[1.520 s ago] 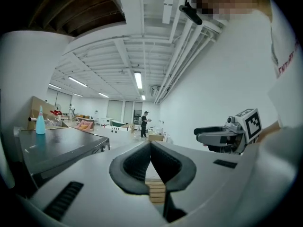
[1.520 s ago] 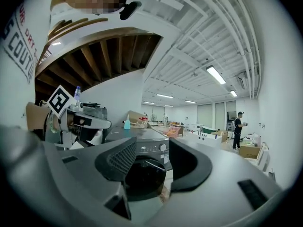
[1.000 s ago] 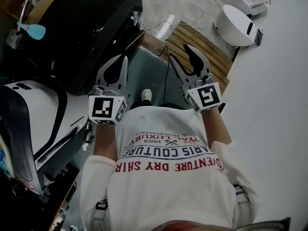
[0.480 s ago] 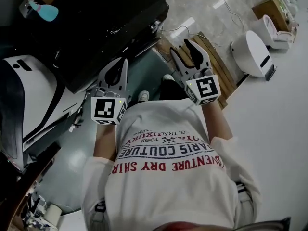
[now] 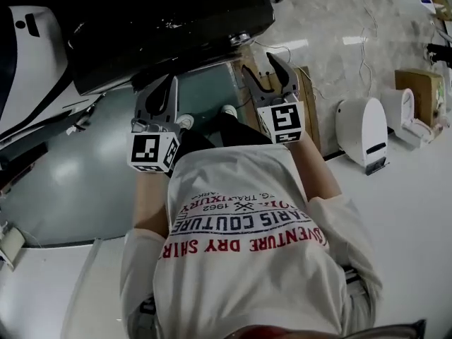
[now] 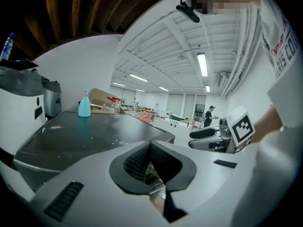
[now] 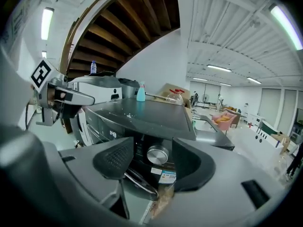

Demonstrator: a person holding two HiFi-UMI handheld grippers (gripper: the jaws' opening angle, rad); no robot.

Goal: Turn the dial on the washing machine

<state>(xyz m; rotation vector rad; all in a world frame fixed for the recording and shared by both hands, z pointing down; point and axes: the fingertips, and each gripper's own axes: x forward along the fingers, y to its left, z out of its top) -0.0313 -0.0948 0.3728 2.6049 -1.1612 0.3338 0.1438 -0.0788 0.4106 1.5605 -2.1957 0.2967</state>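
The black washing machine [image 5: 162, 20] fills the top of the head view, with its silver dial [image 5: 244, 39] on the front edge at the right. My right gripper [image 5: 258, 62] hovers just below that corner. Its jaws have just been opening and stand open, with nothing between them. In the right gripper view the dial [image 7: 157, 154] shows beyond the gap of the right gripper [image 7: 153, 140], a short way off and untouched. My left gripper [image 5: 171, 81] hangs lower left of the machine's front. Its tips meet in the left gripper view [image 6: 150, 144], holding nothing.
A white appliance [image 5: 28, 27] stands left of the washer. A wooden pallet [image 5: 305, 97], white floor units [image 5: 361, 129] and a cardboard box [image 5: 417, 83] sit to the right. A blue bottle [image 7: 140, 92] stands on the washer's top. Cables trail across the floor.
Both grippers have dropped and come closer to the washer's front. The right gripper now sits under the dial corner with its jaws wider. The left gripper's jaws stayed together.
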